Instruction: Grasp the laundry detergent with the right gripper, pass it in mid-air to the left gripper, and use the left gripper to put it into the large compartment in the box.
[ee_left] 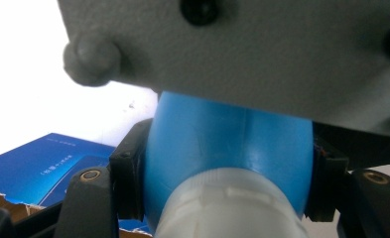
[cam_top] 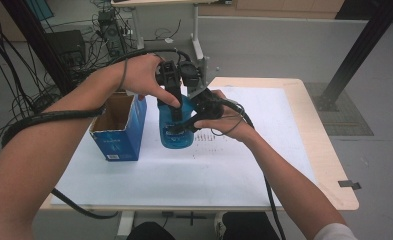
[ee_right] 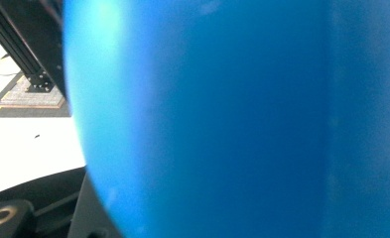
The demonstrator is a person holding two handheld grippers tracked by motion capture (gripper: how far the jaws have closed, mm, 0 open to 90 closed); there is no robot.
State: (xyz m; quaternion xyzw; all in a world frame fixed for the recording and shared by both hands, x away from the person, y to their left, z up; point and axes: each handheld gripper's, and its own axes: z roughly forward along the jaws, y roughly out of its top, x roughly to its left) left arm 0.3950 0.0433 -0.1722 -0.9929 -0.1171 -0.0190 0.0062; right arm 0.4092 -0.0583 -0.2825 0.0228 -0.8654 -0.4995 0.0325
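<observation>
The blue bottle (cam_top: 176, 127) stood on the white sheet of the bench (cam_top: 264, 165), toward the far edge and a little left of the middle, just to the right of the open blue carton (cam_top: 118, 131). Both tools had hold of it. The left gripper (cam_top: 170, 87) came down from above with its fingers (ee_left: 127, 183) shut against the bottle's shoulder just below the pale cap (ee_left: 227, 208); in the left gripper view the black pads pressed both sides of the blue plastic. The right gripper (cam_top: 196, 117) reached in from the right side, and its fingers were closed on the bottle's body, whose blue wall sat very close to the lens in the right gripper view.

The step looked like steadying the bottle with one tool while the other worked near the cap. To do it well, the right grip would best stay low and firm on the body so the bottle could not spin or tip, while the left kept square to the neck and avoided sliding off the rounded shoulder. Squeezing harder than needed could dent the plastic.

The bottle's long axis ran roughly upright, leaning slightly, with the cap end pointing up toward the left hand (cam_top: 141, 75) and its base on the bench.
</observation>
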